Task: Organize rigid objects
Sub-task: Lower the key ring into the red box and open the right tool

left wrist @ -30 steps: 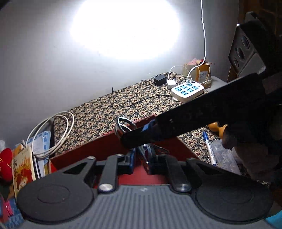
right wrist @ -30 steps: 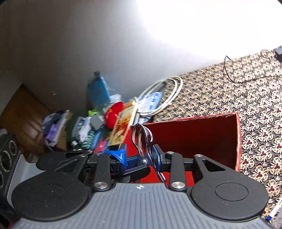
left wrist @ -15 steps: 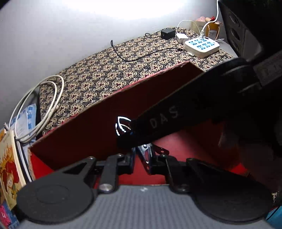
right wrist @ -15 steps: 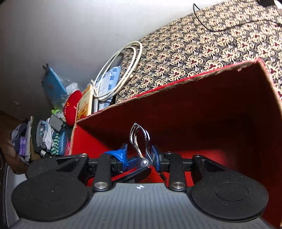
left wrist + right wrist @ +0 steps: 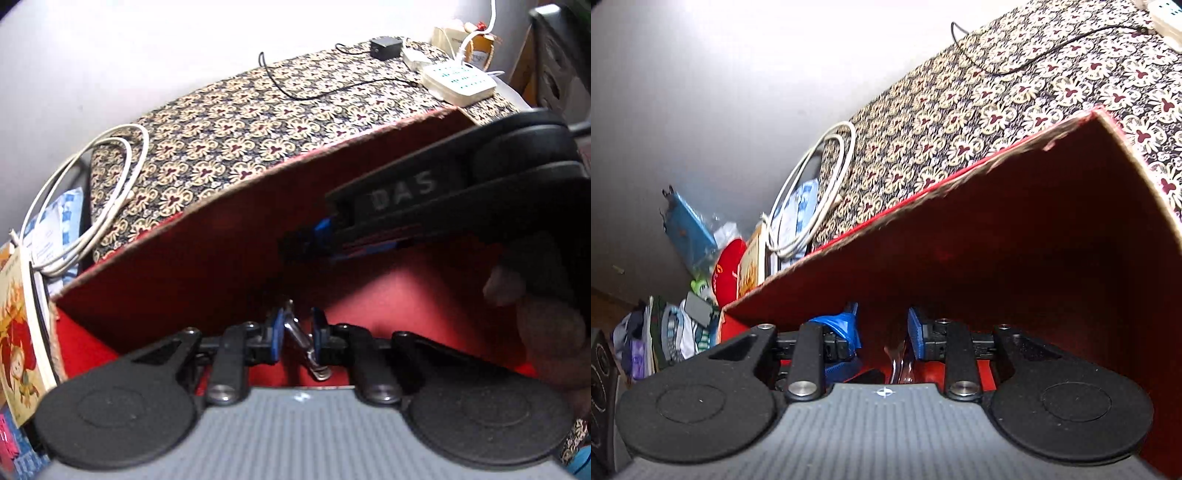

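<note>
Box (image 5: pixel 229 236) on patterned cloth (image 5: pixel 258 110)

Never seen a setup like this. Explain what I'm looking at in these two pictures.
There is no robot here. A person carries a hand-held tool with two-fingered tongs in each hand, and each tool has a wide-angle camera looking along its fingers. One picture comes from the left tool, the other from the right. Both point down into a red box on a table with a patterned cloth, where a white power strip also lies. The left tongs are shut on a metal tool. The right tongs have just been closing, with a shiny metal piece between them; whether they pinch it is unclear. The black arm marked DAS in the left view belongs to the right tool.
</note>
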Demonstrator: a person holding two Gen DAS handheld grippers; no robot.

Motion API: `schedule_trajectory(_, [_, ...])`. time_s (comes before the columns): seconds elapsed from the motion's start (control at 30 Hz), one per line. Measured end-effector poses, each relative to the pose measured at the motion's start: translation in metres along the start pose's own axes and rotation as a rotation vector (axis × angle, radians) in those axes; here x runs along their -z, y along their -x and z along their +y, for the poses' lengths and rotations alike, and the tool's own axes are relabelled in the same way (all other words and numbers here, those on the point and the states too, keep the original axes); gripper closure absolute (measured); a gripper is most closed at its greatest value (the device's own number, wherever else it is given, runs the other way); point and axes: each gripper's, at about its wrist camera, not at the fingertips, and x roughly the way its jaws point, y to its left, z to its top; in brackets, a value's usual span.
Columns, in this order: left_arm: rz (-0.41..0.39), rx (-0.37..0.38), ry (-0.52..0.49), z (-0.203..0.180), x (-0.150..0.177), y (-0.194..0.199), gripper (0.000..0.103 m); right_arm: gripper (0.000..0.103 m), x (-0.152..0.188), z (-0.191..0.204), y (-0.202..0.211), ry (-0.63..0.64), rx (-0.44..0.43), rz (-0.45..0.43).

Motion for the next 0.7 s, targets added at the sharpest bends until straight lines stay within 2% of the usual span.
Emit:
schedule_trajectory(0.17, [-0.006, -0.011, 0.047, 0.0085, -0.0023, -0.0026, 0.072, 0.088, -0.0001, 0.0014, -0.0007, 0.016, 0.004, -0.005])
schedule_trajectory(0.23, [-0.010, -0.015, 0.056, 0.0106, -0.0041, -0.0047, 0.069, 0.087, -0.0010, 0.0005, -0.0016, 0.009, 0.008, -0.002])
schedule_trajectory(0.37, [-0.032, -0.050, 0.052, 0.0097, -0.0039, -0.0037, 0.047, 0.087, -0.0023, -0.0030, -0.0028, -0.008, 0.014, 0.001])
schedule_trajectory(0.7, [-0.069, -0.128, 0.064, 0.0092, -0.0023, 0.0005, 0.046, 0.087, -0.0012, 0.0021, -0.0037, 0.018, 0.018, 0.003])
